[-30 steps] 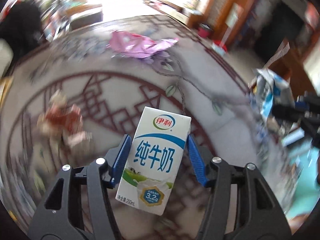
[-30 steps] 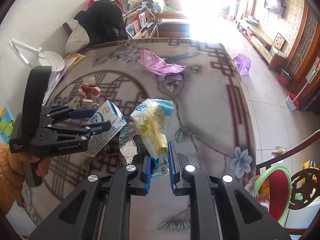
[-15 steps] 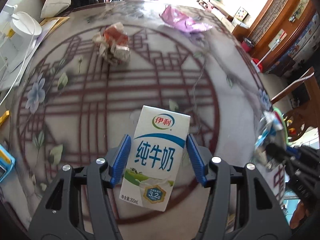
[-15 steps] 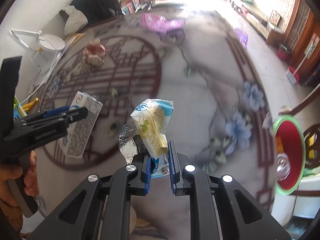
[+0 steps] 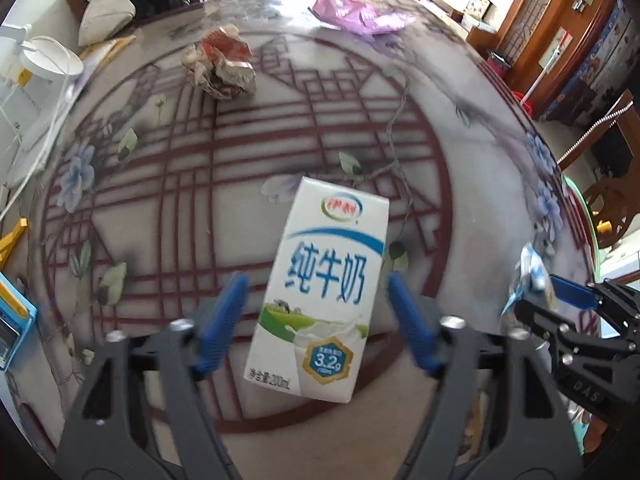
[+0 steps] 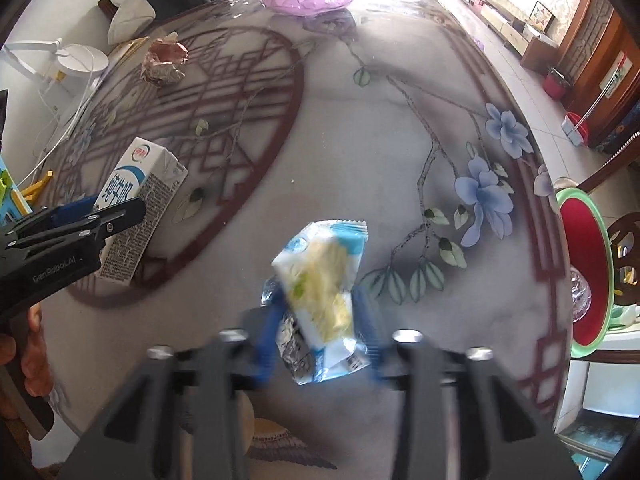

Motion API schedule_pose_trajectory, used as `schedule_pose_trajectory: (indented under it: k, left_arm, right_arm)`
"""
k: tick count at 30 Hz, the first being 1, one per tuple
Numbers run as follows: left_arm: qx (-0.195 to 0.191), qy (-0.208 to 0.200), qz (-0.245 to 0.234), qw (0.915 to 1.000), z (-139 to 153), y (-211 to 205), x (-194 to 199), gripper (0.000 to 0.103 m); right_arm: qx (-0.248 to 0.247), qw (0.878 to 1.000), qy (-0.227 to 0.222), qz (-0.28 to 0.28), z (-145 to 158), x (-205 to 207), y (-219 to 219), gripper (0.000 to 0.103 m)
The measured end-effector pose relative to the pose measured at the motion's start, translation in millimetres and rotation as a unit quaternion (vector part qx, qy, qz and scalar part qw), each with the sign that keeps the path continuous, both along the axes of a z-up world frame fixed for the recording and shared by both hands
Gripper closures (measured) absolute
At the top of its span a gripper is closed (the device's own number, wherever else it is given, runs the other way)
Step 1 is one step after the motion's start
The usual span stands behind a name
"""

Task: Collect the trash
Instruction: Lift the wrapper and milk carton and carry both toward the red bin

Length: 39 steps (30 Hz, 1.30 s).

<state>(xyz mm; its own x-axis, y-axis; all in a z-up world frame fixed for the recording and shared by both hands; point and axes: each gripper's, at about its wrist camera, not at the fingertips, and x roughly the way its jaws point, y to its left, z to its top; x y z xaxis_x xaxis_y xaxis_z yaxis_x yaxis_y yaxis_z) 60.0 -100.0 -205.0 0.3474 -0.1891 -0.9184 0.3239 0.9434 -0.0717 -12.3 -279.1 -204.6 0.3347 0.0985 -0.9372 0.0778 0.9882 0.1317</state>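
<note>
**Inspector:** What did you record for the left gripper (image 5: 315,284)?

**Assessor:** It was pointing steeply down at the table (image 5: 160,208). Its jaws stood part open, wider than the carton (image 5: 328,240) between them. A gap showed on each side between the blue pads (image 5: 224,320) and the carton walls, so nothing was gripped.

**Inspector:** Where was the carton?

**Assessor:** It was upright and slightly tilted, over the red lattice pattern. From the right wrist view its lower end sat close to the tabletop. I could not tell whether it rested there.

**Inspector:** And the right gripper (image 6: 318,300)?

**Assessor:** Its jaws had just been opening, with the wrapper (image 6: 324,276) between them. The pads were blurred and stood either side of the pack, with no clear pinch on it. The wrapper was above the table's near edge.

**Inspector:** What else was noted?

**Assessor:** A red bin (image 6: 580,272) with a green rim stood just beyond the table's right edge. A crumpled paper wad (image 5: 220,68) and a purple bag (image 5: 356,14) lay on the far side, well apart from both grippers.
</note>
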Motion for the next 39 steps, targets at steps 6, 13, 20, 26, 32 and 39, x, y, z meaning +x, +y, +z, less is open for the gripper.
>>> schedule_pose_trajectory:
  k: [6,13,20,26,32,39]
  left_arm:
    - [-0.011,-0.02,0.011,0.9997,13,7,-9,0.05]
    - [-0.022,-0.057,0.02,0.9979,44,2,-14,0.05]
    - [-0.044,-0.089,0.024,0.9947,78,-11,-21,0.05]
    - [-0.053,-0.106,0.021,0.9927,96,-28,-27,0.05]
    - [-0.059,-0.115,0.017,0.9915,105,-50,-32,0.05]
    - [-0.057,-0.122,0.001,0.9909,112,-87,-38,0.05]
  right_arm:
    - [-0.005,0.997,-0.069,-0.017,37,-10,-8,0.089]
    - [-0.017,0.993,-0.113,-0.026,69,-16,-15,0.088]
    - [-0.032,0.989,-0.142,-0.033,89,-23,-28,0.088]
    - [-0.032,0.986,-0.157,-0.036,100,-30,-46,0.088]
    - [-0.031,0.985,-0.165,-0.044,105,-39,-70,0.088]
    - [-0.027,0.984,-0.169,-0.059,108,-48,-102,0.088]
